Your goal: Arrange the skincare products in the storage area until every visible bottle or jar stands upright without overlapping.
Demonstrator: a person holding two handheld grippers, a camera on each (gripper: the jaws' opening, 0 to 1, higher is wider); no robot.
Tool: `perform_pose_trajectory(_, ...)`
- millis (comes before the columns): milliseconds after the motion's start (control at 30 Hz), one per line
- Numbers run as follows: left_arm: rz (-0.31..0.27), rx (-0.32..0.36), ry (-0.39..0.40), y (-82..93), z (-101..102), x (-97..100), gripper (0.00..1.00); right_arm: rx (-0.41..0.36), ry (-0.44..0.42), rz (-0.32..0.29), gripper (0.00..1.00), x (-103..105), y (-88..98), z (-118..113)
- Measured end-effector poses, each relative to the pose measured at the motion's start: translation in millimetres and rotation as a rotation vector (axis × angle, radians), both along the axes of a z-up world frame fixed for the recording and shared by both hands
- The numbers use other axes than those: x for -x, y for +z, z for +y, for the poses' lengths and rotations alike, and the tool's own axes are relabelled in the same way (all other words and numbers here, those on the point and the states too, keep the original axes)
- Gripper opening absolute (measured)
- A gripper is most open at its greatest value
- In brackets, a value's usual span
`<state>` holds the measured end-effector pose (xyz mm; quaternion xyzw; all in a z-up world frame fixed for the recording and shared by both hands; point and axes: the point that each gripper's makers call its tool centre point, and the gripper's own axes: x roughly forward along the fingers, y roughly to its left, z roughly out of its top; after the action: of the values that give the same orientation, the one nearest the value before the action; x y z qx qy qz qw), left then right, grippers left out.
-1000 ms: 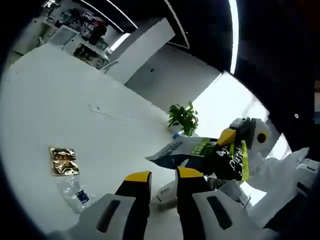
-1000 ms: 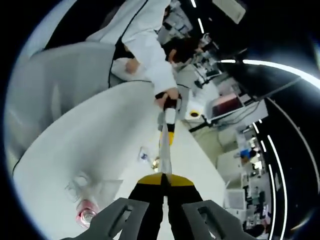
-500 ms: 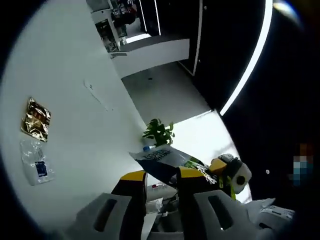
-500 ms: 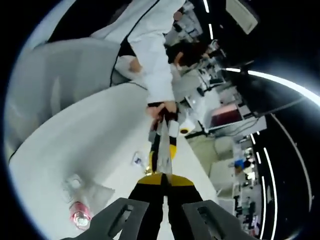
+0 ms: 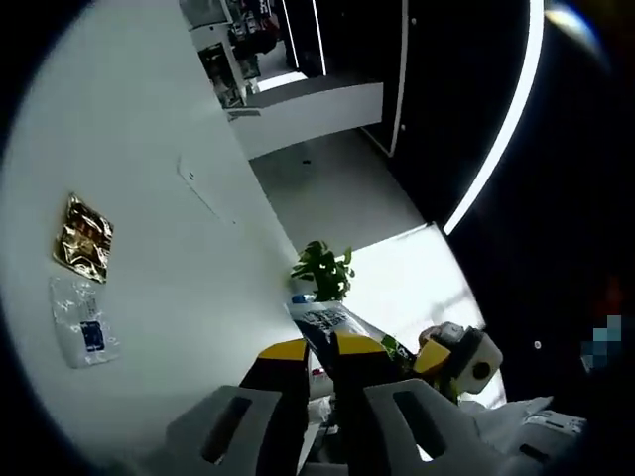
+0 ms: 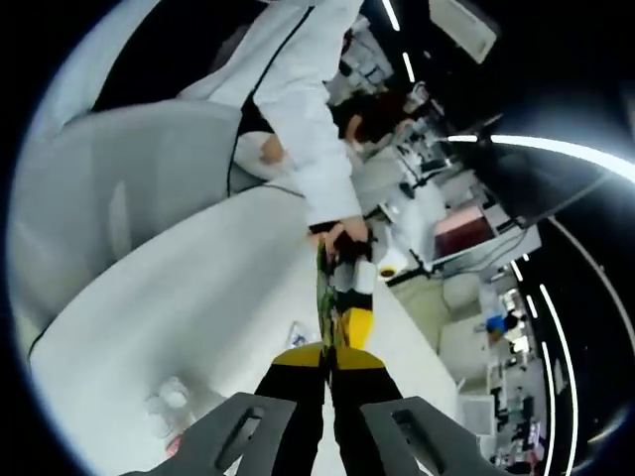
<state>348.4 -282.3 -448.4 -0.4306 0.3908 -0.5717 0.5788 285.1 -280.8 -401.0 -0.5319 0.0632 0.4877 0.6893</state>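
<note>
A flat pouch (image 5: 324, 323) with blue and white print is held in the air between both grippers. My left gripper (image 5: 319, 349) is shut on its near end. Beyond it, the right gripper (image 5: 454, 359) holds the pouch's green-printed far end. In the right gripper view the pouch (image 6: 323, 288) shows edge-on as a thin strip, with my right gripper (image 6: 325, 355) shut on it. The left gripper (image 6: 353, 297) sits at the strip's far end, held by a person's hand (image 6: 342, 234).
On the white table (image 5: 169, 278) lie a gold sachet (image 5: 82, 238) and a clear packet (image 5: 84, 329) with a blue label. A green plant (image 5: 322, 270) stands at the table's far edge. A clear plastic item (image 6: 169, 402) and a small packet (image 6: 296, 333) lie below.
My left jaws have come together on the pouch's near end, where they stood wider apart before. Both views have shifted with the hands. The right gripper keeps its hold.
</note>
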Motion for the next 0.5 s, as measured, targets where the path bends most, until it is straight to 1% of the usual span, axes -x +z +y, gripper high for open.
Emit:
perform_pose_trajectory(33,-0.01,0.003,0.003,0.9,0.7,-2.0,0.02,0.0,-0.001,0.016,0.0,1.5,-2.5,0.2)
perform_pose_trajectory(167,-0.032,0.003,0.011,6.3,3.4,-0.7,0.0,0.024,0.004,0.046,0.0,5.1,-10.5,1.5)
perform_pose_trajectory(200,-0.051,0.003,0.026,9.5,4.4,-1.4,0.0,0.033,0.004,0.051,0.0,5.4,-12.7,2.2)
perform_pose_trajectory(233,-0.087,0.018,0.042,13.9,4.7,-3.0,0.0,0.045,0.007,0.057,0.0,6.0,-14.7,2.5)
perform_pose_trajectory(267,-0.087,0.028,0.041,18.1,6.1,-3.3,0.0,0.055,0.01,0.073,0.0,7.6,-18.1,3.6)
perform_pose_trajectory(300,-0.088,0.034,0.042,19.3,6.9,-9.1,0.0,0.06,0.01,0.083,0.0,8.1,-20.2,4.3)
perform_pose_trajectory(333,-0.105,0.031,0.042,20.8,7.3,-10.1,0.0,0.061,-0.003,0.096,0.0,7.8,-22.9,4.1)
perform_pose_trajectory(367,-0.157,0.005,0.048,17.7,7.9,-13.1,0.0,0.065,-0.01,0.102,0.0,7.2,-24.7,4.4)
perform_pose_trajectory(400,-0.201,-0.038,0.038,12.6,9.0,-14.6,0.0,0.069,-0.016,0.115,0.0,7.7,-27.6,5.5)
perform_pose_trajectory(433,-0.221,-0.056,0.036,10.7,9.7,-15.8,0.0,0.069,-0.018,0.124,0.0,8.1,-29.2,6.9)
perform_pose_trajectory(467,-0.236,-0.063,0.035,10.7,10.5,-16.1,0.0,0.066,-0.044,0.155,0.0,9.6,-33.5,7.1)
perform_pose_trajectory(500,-0.224,-0.067,0.038,11.1,10.8,-17.3,0.0,0.068,-0.042,0.153,0.0,9.1,-33.7,8.0)
